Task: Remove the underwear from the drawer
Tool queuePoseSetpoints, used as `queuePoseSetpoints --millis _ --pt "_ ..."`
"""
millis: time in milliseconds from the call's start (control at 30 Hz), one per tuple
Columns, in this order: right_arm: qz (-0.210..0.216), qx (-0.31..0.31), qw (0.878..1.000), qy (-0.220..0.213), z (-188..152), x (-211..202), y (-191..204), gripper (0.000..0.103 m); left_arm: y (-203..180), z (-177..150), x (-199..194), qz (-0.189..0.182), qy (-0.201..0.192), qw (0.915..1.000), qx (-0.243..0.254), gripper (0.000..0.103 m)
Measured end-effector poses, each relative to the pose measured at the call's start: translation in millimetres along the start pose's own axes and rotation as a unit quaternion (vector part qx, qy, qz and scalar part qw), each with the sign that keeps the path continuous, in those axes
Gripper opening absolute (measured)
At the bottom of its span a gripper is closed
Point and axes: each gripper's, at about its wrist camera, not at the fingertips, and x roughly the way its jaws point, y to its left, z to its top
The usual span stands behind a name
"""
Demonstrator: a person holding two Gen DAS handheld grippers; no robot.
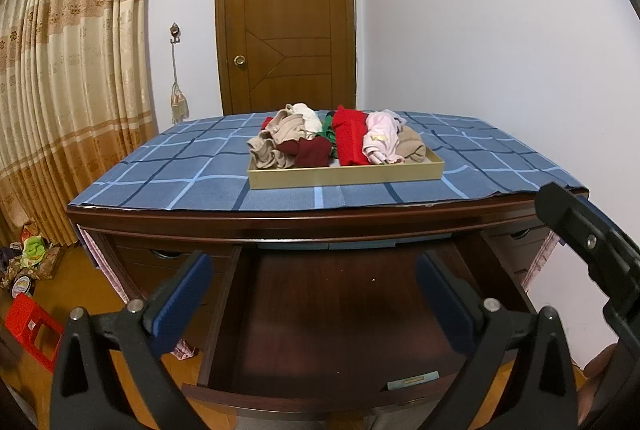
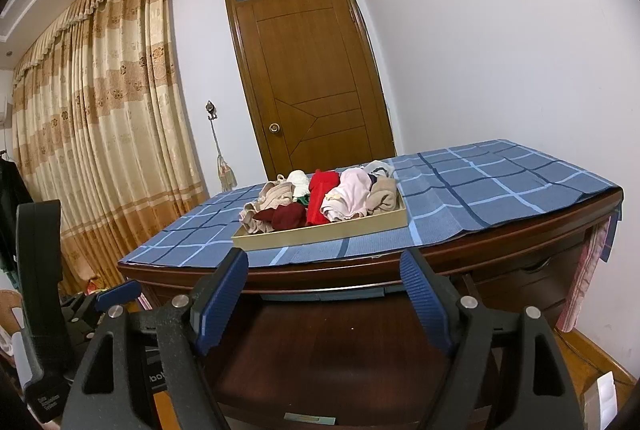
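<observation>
A shallow tan tray (image 1: 344,176) (image 2: 320,236) stands on the desk's blue checked cloth, heaped with underwear (image 1: 340,138) (image 2: 320,200) in beige, dark red, bright red, pink, white and green. Below the desk edge the dark wooden drawer (image 1: 332,318) (image 2: 332,350) is pulled out, and its floor shows bare. My left gripper (image 1: 314,296) hovers open over the drawer with nothing between its blue pads. My right gripper (image 2: 324,294) is also open and holds nothing, in front of the desk edge above the drawer. The right gripper's black body (image 1: 592,262) shows at the right of the left wrist view.
A wooden door (image 1: 286,14) stands behind the desk, with patterned curtains (image 1: 68,90) to the left and a white wall to the right. A red plastic stool (image 1: 32,330) and clutter lie on the floor at left. Side drawers (image 2: 532,278) flank the open one.
</observation>
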Motion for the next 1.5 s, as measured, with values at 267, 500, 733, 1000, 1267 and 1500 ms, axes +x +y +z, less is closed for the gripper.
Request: queuePoseSetpoints --millis 267,500,733,1000,1267,1500 --pt "-0.001 0.001 1.000 -0.001 0.5 0.4 -0.5 0.081 -1.4 -0.1 -0.3 0.001 0.000 1.0000 0.002 0.103" --pt "-0.002 0.007 1.000 -0.006 1.4 -3.9 -0.2 0.081 -2.1 1.3 -1.2 0.007 -0.005 1.0000 0.004 0.103" --pt "-0.004 0.008 1.000 -0.011 2.4 -4.5 0.6 0.081 -0.5 2.9 -0.6 0.011 0.003 0.9999 0.000 0.103" --pt "-0.007 0.010 1.000 -0.018 2.8 -6.9 -0.4 0.081 0.1 6.2 -6.2 0.014 -0.013 0.9998 0.002 0.103" --pt "-0.009 0.011 1.000 -0.020 2.3 -7.9 -0.5 0.081 -0.4 8.2 -12.3 0.024 -0.025 0.9994 0.009 0.103" --pt "-0.010 0.014 1.000 -0.024 2.9 -10.3 -1.1 0.081 1.7 9.6 -13.5 0.027 -0.025 0.9993 0.002 0.103"
